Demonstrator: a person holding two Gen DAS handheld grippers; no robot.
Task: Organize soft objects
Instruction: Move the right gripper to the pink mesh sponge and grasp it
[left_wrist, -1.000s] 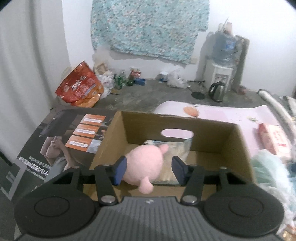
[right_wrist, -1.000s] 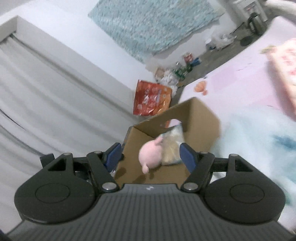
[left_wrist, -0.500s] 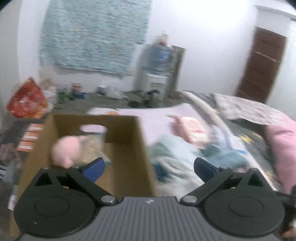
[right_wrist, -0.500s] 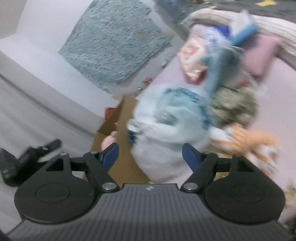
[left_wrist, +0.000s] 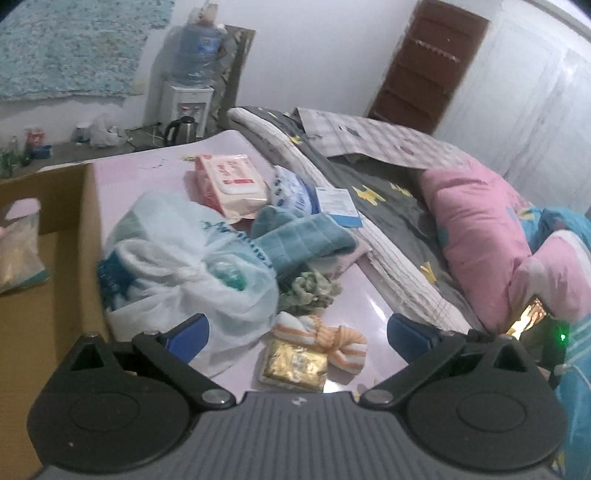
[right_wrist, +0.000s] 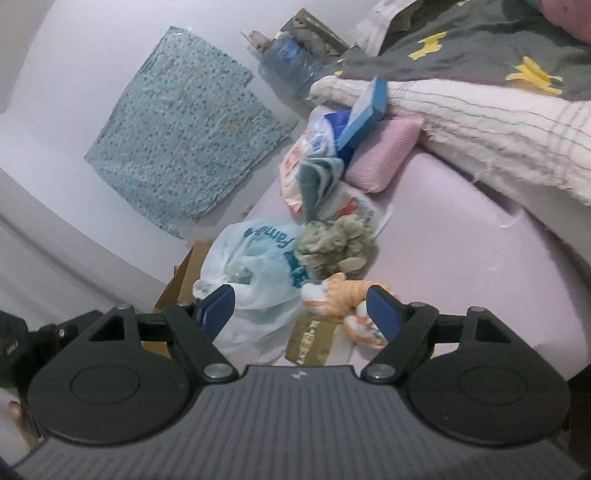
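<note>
On the pale pink bed surface lies a pile of soft things: a white plastic bag, a teal towel, a green fuzzy cloth and an orange-striped plush beside a gold packet. My left gripper is wide open just above the plush and packet, touching nothing. My right gripper hovers over the same plush and bag; its jaws are opening and its pads press on nothing. The cardboard box stands left of the pile.
A clear bag with beige filling rests inside the box. Behind the pile are a wet-wipes pack, a blue carton and a pink pad. A rolled quilt and a pink pillow fill the right.
The left gripper let go of the pink plush in the box, opened wide and swung right to the pile. The right gripper also swung from the box to the pile.
</note>
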